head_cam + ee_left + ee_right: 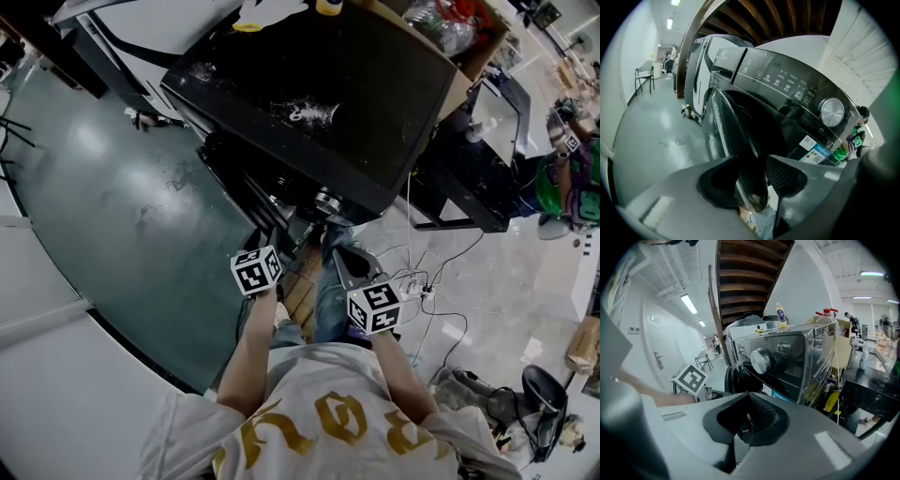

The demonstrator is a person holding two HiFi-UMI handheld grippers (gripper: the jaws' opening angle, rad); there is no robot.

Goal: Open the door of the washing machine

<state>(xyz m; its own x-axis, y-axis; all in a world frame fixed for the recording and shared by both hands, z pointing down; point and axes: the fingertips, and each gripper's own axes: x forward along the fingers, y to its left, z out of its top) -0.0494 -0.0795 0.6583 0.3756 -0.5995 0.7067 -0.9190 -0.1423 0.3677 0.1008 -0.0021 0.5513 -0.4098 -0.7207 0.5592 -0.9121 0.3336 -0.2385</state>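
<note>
So the big black front-loading washing machine (319, 94) sits at 12 o'clock from the person, and its round dark glossy door (733, 136) is on the front face, below the control panel and down-left of the silver dial (832, 111). In the left gripper view the door looks swung a little out from the body, with its rim running straight down between the jaws.

The left gripper (752, 180) is clamped on that rim, one pad on each face of it. The right gripper (750, 420) hangs around 4 o'clock from the left one in the head view. Its jaws are pinched together with nothing in them, and it's well clear of the door.

Handling-wise, my guess is that the door is stiff and fairly hefty, glass in a plastic ring, and it only moves along its hinge arc. That shiny rim looks slippery, so the ribbed pads need a firm squeeze. The best hold is probably right where it is now, on the free edge far from the hinge. Pull along the arc rather than straight back, or the grip could slide off.
</note>
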